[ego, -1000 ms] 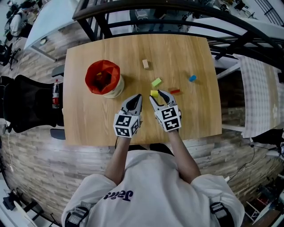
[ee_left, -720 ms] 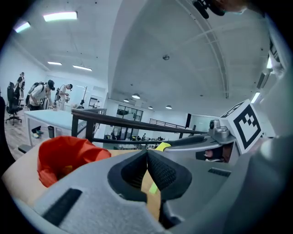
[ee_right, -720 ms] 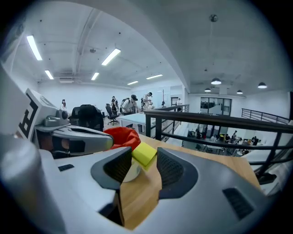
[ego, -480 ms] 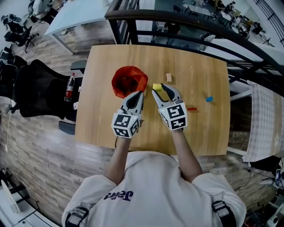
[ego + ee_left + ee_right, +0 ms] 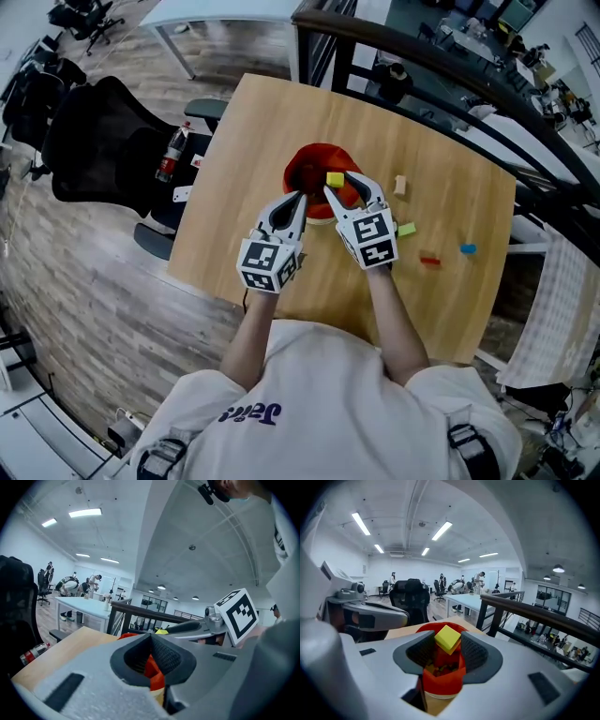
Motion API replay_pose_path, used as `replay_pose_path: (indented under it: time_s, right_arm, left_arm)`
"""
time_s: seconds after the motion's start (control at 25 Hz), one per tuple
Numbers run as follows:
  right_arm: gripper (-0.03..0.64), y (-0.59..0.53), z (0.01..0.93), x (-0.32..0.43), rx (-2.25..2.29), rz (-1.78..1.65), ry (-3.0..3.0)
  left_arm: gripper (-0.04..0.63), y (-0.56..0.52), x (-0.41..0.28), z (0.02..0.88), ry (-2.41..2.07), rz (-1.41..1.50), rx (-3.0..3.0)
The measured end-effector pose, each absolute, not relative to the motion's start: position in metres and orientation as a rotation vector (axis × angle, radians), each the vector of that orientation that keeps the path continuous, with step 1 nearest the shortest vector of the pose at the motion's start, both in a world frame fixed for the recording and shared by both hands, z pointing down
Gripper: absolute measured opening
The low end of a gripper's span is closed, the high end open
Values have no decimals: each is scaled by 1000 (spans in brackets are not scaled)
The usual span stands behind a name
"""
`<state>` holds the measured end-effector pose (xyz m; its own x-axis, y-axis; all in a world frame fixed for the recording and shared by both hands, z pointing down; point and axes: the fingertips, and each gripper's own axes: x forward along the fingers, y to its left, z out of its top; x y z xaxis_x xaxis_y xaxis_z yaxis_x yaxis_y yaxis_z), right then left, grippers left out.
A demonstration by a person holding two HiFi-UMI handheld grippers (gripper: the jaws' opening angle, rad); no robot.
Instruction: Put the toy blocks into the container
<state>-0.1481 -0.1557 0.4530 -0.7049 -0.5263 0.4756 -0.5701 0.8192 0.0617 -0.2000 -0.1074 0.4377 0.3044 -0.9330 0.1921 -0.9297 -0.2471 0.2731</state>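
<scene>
A red-lined container stands on the wooden table. Directly above its opening my right gripper is shut on a yellow block. In the right gripper view that yellow block sits pinched between the pads, with the container and several blocks inside it below. My left gripper hovers at the container's near rim, shut and holding nothing; through its pads the left gripper view shows the red container. Tan, green, red and blue blocks lie on the table to the right.
A black office chair and a red-labelled bottle stand left of the table. A dark railing runs along the table's far side. The table's near edge is close to the person's body.
Both grippers moved left and away from the body, from the loose blocks to the container. The right one carried the yellow block up over the opening.
</scene>
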Motion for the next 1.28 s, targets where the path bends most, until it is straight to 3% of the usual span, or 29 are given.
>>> replay_pose_path:
  time_s: [0.68,1.28]
  right_arm:
    - [202,-144,497,-183,560,109,-2432]
    - [202,-128,482,-129,648,179,-2477]
  left_arm:
    - [11,-122,-216,463,-1668,-14,2177]
    - [11,-117,-162,449,-1603,9,2259]
